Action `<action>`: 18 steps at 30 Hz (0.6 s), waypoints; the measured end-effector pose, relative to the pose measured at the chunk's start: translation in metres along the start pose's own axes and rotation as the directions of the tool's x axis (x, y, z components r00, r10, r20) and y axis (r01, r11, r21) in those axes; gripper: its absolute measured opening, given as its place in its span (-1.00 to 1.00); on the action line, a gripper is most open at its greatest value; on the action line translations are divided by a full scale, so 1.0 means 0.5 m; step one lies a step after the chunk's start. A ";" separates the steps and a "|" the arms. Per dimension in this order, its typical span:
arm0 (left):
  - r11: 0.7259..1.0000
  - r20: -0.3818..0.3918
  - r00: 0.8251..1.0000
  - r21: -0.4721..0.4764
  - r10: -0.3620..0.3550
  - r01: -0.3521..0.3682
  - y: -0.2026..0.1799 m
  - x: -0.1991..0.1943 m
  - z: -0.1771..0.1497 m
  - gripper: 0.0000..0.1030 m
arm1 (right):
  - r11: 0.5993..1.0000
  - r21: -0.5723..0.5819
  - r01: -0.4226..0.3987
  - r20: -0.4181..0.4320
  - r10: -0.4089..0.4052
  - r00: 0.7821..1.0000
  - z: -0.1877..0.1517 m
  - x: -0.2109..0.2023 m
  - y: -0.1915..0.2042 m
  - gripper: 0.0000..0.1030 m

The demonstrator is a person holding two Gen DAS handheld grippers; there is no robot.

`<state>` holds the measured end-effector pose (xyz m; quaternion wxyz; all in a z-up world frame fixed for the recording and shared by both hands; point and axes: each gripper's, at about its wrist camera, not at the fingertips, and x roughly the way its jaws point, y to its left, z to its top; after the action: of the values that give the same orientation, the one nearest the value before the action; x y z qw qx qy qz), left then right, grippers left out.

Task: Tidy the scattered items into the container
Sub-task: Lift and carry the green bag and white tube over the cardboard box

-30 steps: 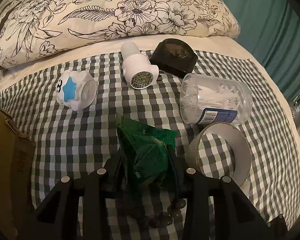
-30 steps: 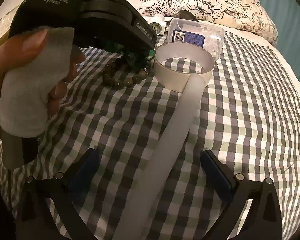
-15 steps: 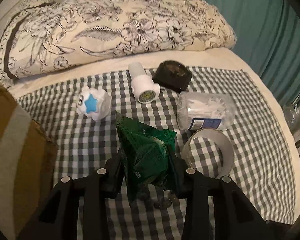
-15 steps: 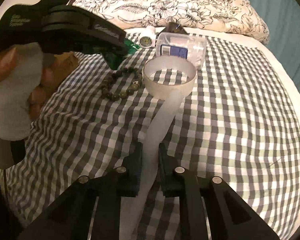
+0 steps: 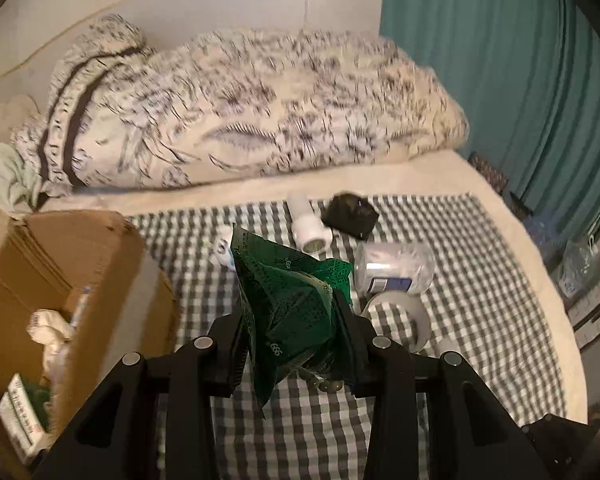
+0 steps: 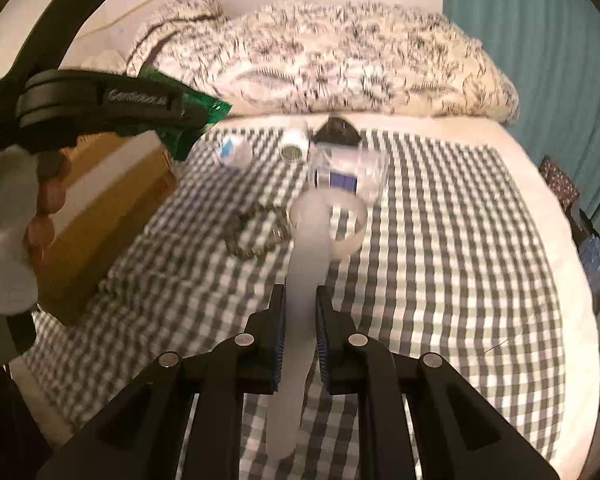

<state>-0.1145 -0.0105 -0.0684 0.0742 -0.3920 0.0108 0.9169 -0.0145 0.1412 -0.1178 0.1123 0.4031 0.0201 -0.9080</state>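
The box point(image 5: 72, 276) lies left of both grippers, nearer the left gripper point(image 5: 290, 320), whose jaws clamp a green packet point(image 5: 288, 292); the right gripper point(image 6: 300, 332) pinches a white strip point(image 6: 304, 280) lengthwise.

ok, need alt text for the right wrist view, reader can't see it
The right gripper is shut on a long translucent white strip, above a checked cloth on a bed. At left, the left gripper carries a green packet over a cardboard box. Beyond lie a tape ring, bead bracelet, clear jar and floral pillow.
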 end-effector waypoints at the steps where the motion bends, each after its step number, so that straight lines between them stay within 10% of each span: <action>1: 1.000 0.013 1.000 -0.005 0.000 0.000 0.004 -0.016 0.002 -0.25 | 1.000 -0.004 -0.001 0.012 0.001 1.000 0.006 -0.010 0.005 -0.74; 18: 0.992 0.127 0.985 -0.062 0.117 -0.110 0.100 -0.199 0.003 -0.25 | 0.995 -0.089 -0.052 0.180 0.067 0.981 0.094 -0.144 0.099 -0.74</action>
<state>-0.0549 -0.0726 0.0023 0.0116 -0.3318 0.0032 0.9433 0.0089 0.1006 -0.0302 0.1576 0.3134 0.0356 -0.9358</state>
